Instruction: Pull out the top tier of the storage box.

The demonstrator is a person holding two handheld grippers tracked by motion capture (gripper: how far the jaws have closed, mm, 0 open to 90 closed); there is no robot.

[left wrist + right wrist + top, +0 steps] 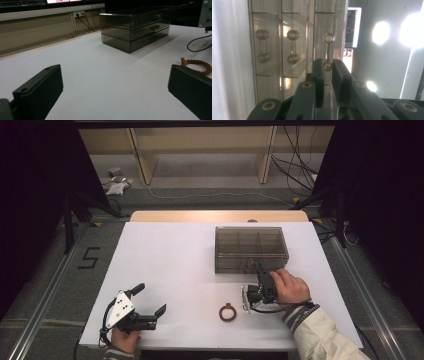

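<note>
Two grippers are in my hands at the white table (165, 255). My right gripper (260, 270) sits at the front of the smoky clear drawer box (251, 247), which stands on the far right part of the table. In the right gripper view its jaws have closed onto the handle (328, 51) of one drawer and are pinching its near knob between the pads; the camera is rolled on its side here, so the drawer fronts run up and down. Two more handles (262, 46) of the same dumbbell shape show on the neighbouring drawer fronts, untouched.

My left gripper (150, 306) rests low at the near left corner of the table, well apart from the box, jaws spread wide with nothing between them. In its own view the bare tabletop lies between the two black pads (40, 87).

A brown braided ring (227, 312) lies flat on the table just beside my right hand (290, 287), toward the near edge, apart from both grippers. The right gripper's cable (198, 45) loops on the table near it.

For writing, I can read only a black mark shaped like a 5 (89, 258) taped on the floor to the left of the table. A lit screen (353, 27) behind the box carries text too small to read. Loose cables (295, 165) trail on the floor beyond the table. Nothing stands between the left gripper and the box.
</note>
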